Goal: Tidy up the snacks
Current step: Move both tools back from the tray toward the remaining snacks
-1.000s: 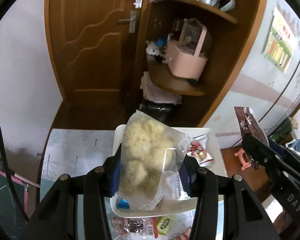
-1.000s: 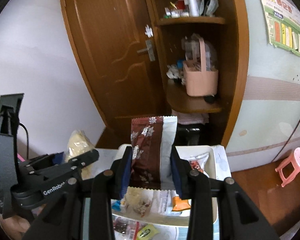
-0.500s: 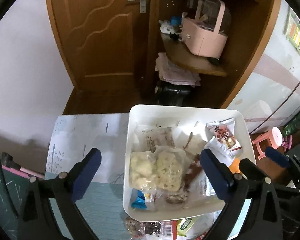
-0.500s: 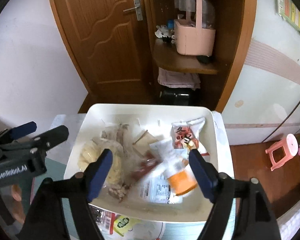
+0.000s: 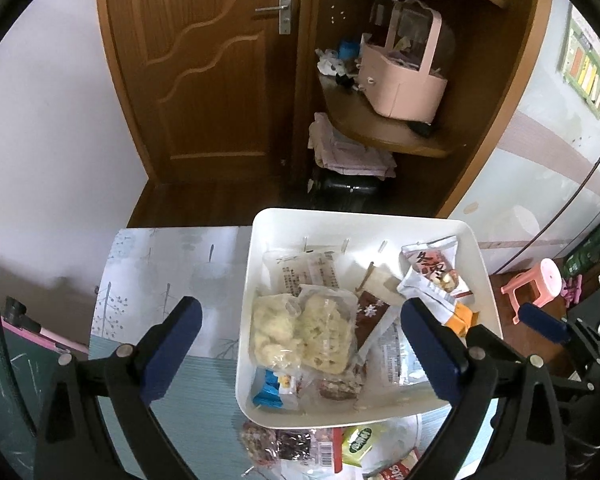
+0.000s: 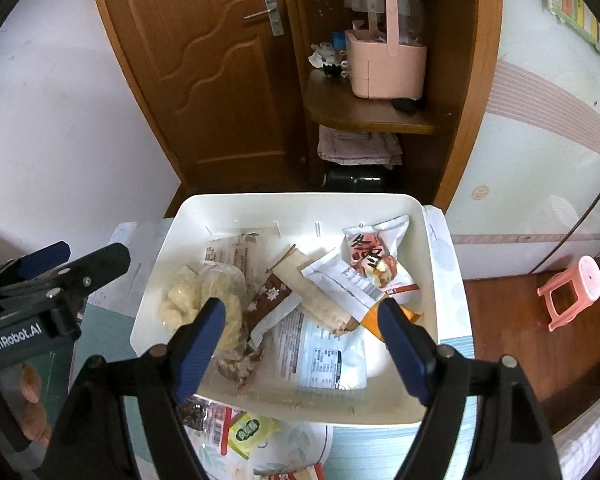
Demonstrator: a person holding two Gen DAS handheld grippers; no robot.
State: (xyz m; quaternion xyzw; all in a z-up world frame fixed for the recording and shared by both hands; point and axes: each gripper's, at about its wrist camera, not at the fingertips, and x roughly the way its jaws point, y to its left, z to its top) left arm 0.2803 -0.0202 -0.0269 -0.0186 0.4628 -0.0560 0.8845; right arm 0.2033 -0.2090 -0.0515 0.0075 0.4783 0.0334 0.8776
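A white bin (image 5: 340, 220) (image 6: 292, 202) on the table holds several snack packets. A clear bag of pale puffed snacks (image 5: 300, 332) (image 6: 204, 296) lies at its left side. A brown snowflake packet (image 5: 370, 316) (image 6: 270, 300) lies beside it in the middle. A red and white packet (image 5: 432, 272) (image 6: 374, 264) lies at the right. My left gripper (image 5: 300, 344) is open and empty above the bin. My right gripper (image 6: 300, 332) is open and empty above the bin's near half.
More loose snack packets (image 5: 296, 448) (image 6: 236, 424) lie on the table in front of the bin. A wooden door (image 5: 204, 72), corner shelves with a pink basket (image 5: 404, 80) and a pink stool (image 5: 536, 284) stand beyond the table.
Both grippers opened. The puffed snack bag dropped from the left gripper and the brown packet from the right into the bin. Both views tilted down toward the bin.
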